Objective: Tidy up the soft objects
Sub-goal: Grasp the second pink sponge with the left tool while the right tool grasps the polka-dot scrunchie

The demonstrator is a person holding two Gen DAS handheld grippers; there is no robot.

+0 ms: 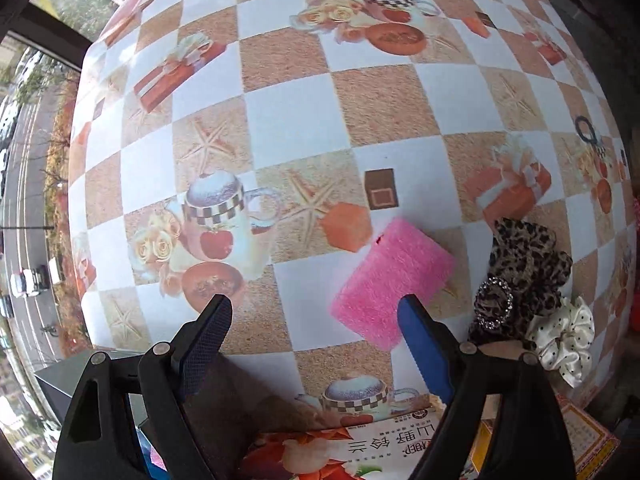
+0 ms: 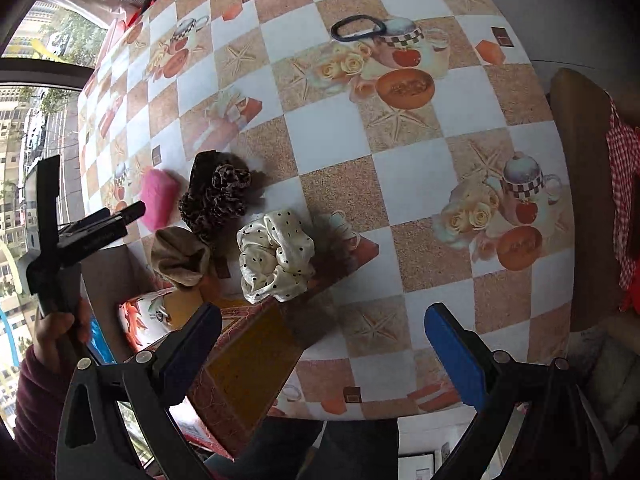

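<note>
A pink sponge lies on the checked tablecloth just ahead of my open, empty left gripper; its right fingertip overlaps the sponge's near edge. Right of it lie a leopard-print scrunchie and a cream polka-dot scrunchie. In the right wrist view the sponge, leopard scrunchie, cream scrunchie and a beige scrunchie sit by an open cardboard box. A dark hair tie lies far off. My right gripper is open and empty above the table's near edge.
The box's printed flap lies under my left gripper at the table's near edge. A window is on the left. A brown chair with red checked cloth stands to the right. The other gripper shows at left in the right wrist view.
</note>
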